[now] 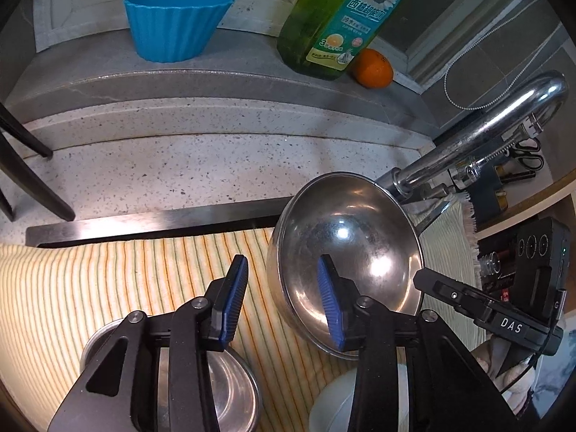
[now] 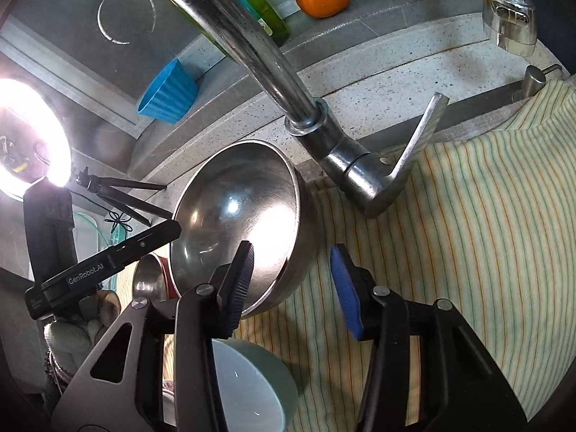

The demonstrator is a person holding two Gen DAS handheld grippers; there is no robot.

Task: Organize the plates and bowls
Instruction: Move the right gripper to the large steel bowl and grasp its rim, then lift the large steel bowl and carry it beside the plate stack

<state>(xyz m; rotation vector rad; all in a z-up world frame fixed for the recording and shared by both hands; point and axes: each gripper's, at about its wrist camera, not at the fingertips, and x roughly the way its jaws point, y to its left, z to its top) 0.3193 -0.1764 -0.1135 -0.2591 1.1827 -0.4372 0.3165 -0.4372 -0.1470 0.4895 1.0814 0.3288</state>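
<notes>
**A:** Where does the steel bowl sit?

**B:** It stands tilted up on its edge on the striped towel, just near the foot of the faucet, with its hollow facing the cameras.

**A:** And the left claw?

**B:** It is released. Its right pad is inside the hollow and its left pad is outside, so the bowl's left wall stands between them. A gap shows between the outer pad and the wall, so nothing is clamped.

**A:** The right claw?

**B:** It mirrors the other one. Its left pad is in the hollow and its right pad hangs over the towel beyond the bowl's right wall, clear of the metal. It is released too.

**A:** Any other dishes?

**B:** A smaller steel bowl lies near left on the towel, under the left claw. A pale bowl lies near, under the right claw.

**A:** What is farther back?

**B:** Beyond the speckled surface a ledge carries a blue fluted cup on the left. To its right stands a green bottle, with an orange just beside it.
</notes>
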